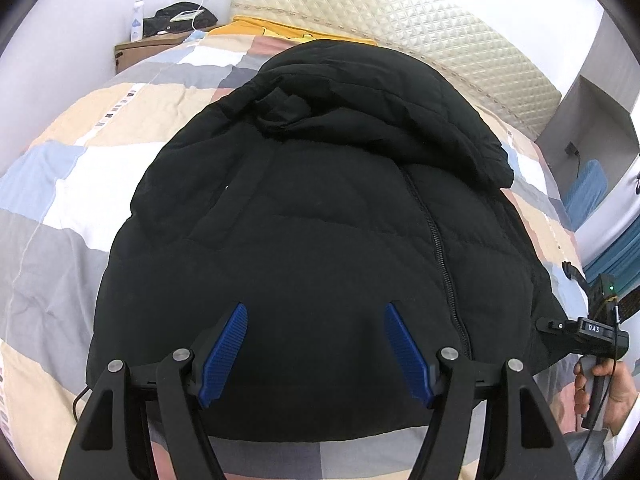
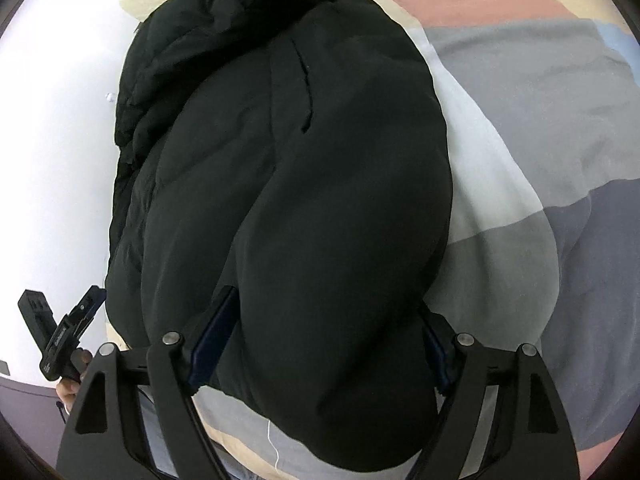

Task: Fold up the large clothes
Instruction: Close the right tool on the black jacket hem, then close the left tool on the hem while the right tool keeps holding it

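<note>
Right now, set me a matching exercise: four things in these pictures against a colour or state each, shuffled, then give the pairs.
Things:
1. puffer jacket
2. left gripper
3. bottle
4. garment by the headboard

Descriptions:
A. yellow
B. white, standing on the bedside cabinet
C. open above the fabric, holding nothing
D. black, lying on the patchwork bedspread

Pairs: 1-D, 2-C, 3-B, 4-A

light: bright, even | shadows: soft | focus: sharp | edges: fisheye warp, dark vignette corners
</note>
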Motion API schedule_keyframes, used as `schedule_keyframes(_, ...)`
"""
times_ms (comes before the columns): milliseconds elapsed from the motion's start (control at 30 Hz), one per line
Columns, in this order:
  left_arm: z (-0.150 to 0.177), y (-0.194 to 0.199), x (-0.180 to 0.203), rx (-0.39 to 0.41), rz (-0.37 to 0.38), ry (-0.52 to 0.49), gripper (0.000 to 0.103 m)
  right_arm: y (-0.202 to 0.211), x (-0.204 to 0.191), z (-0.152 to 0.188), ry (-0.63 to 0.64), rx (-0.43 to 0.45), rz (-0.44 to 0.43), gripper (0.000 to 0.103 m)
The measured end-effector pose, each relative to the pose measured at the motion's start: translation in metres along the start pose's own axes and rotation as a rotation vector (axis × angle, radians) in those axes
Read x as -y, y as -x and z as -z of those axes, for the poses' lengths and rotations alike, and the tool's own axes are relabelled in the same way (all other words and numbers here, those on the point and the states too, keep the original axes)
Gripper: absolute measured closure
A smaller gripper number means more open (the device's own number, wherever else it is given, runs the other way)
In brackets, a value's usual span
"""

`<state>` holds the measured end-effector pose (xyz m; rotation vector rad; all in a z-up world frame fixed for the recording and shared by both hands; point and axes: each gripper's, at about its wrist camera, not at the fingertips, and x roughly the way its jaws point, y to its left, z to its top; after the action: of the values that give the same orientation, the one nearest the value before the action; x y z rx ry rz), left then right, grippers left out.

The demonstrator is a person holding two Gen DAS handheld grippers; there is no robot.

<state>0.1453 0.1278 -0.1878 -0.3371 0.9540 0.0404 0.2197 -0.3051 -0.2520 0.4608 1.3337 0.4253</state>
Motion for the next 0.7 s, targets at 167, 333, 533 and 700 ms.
schedule_keyframes(167,-0.006,0.005,-0.014,-0.011,0.050,0.033,0.032,0.015,-0.014,0.004,0.063,0.047,-0.044,0.064)
schedule_keyframes(333,-0.021,0.037,-0.034,0.078,0.044,0.049,0.032,0.038,-0.033,0.010,0.106,0.116,-0.123,0.083)
schedule_keyframes(533,-0.045,0.054,-0.085,0.074,0.059,0.134,0.031,0.061,-0.027,0.011,0.087,0.188,-0.190,0.087)
schedule_keyframes(700,-0.038,0.025,-0.150,-0.025,0.070,0.383,0.025,0.068,-0.023,0.013,0.061,0.209,-0.213,0.088)
